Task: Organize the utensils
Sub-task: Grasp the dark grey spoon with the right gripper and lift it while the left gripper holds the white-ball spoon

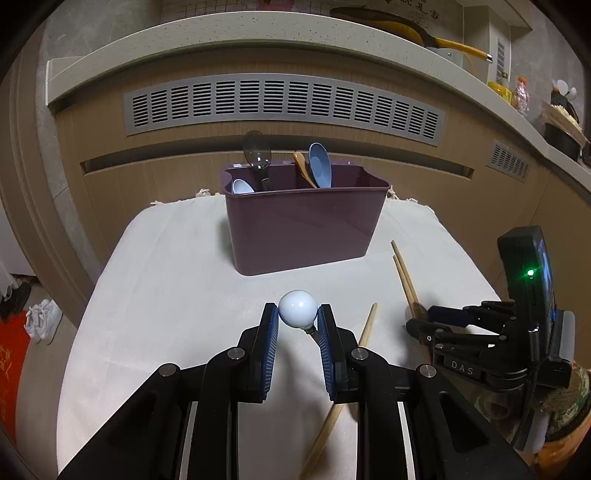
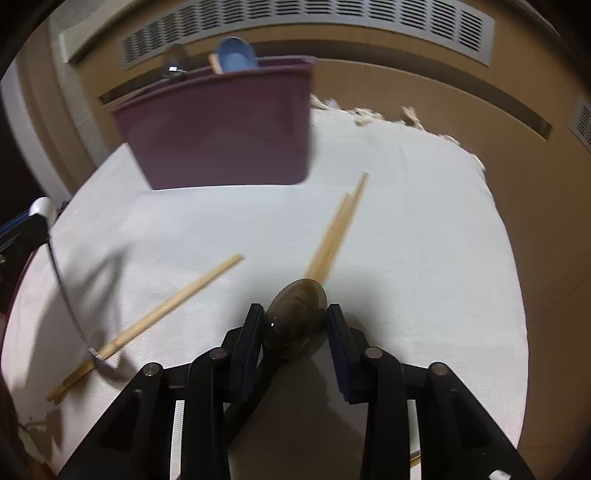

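Observation:
A maroon bin [image 1: 301, 225] stands at the back of the white cloth and holds several spoons [image 1: 319, 164]. My left gripper [image 1: 298, 319] is shut on a white-bowled spoon [image 1: 297, 308], held above the cloth in front of the bin. My right gripper [image 2: 295, 321] is shut on a dark translucent spoon [image 2: 297, 317], low over the cloth; it also shows in the left wrist view [image 1: 419, 325]. A pair of wooden chopsticks [image 2: 338, 229] lies ahead of the right gripper. A single chopstick [image 2: 166, 306] lies to its left.
The cloth-covered table [image 1: 166, 288] ends at fringed edges near a wooden cabinet with vent grilles [image 1: 284, 103]. A counter above holds a pan with a yellow handle [image 1: 406, 27] and bottles. Shoes [image 1: 42, 319] lie on the floor at left.

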The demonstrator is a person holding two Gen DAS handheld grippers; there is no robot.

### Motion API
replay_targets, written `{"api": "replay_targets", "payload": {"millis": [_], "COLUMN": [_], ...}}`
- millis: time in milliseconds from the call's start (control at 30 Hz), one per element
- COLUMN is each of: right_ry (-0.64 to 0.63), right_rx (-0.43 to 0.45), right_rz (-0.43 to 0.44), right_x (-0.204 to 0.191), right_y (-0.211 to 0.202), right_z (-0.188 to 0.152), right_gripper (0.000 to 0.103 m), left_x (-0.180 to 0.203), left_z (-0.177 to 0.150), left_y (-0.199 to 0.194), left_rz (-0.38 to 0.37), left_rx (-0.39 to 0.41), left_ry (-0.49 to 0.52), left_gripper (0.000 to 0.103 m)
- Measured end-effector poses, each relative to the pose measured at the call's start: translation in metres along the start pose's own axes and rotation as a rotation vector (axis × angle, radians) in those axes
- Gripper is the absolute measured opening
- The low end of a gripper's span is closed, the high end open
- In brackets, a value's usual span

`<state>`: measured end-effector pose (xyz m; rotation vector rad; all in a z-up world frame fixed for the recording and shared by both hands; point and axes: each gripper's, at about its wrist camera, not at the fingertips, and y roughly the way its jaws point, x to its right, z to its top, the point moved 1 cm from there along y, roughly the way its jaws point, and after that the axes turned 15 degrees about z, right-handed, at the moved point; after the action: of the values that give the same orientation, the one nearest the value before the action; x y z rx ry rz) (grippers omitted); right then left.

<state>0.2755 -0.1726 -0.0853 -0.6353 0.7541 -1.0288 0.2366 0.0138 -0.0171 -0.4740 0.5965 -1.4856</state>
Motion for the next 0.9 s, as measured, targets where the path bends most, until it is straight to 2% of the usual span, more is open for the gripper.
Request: {"api": "replay_targets", "payload": {"millis": [267,400,600,900], "right_ry": [-0.061,-0.076,-0.102,-0.058], "right_rx": [0.104,0.133,0.164,0.165], "right_rz": [0.016,0.028,0.05,0.091], "right_x": [-0.017,-0.022,-0.029,-0.014], "right_y": [-0.043,-0.062,-0.08,-0.085], "right_z": [0.006,0.004,0.002,-0.002], "right_gripper": [0.021,0.013,0.011,0.011], "left_x": [-0.004,-0.004,0.002,0.001], "left_z": [0.001,0.005,0.01,0.011], "left_y": [-0.018,-0.03,-0.045,-0.055], "left_rz": [-0.002,-0.008,-0.004,0.002], "left_rx": [0.023,0.049,0.08,0.098], "left_ry": [-0.017,-0.018,-0.003,-0.007], "left_gripper": [0.023,0.022,0.022,0.022]}}
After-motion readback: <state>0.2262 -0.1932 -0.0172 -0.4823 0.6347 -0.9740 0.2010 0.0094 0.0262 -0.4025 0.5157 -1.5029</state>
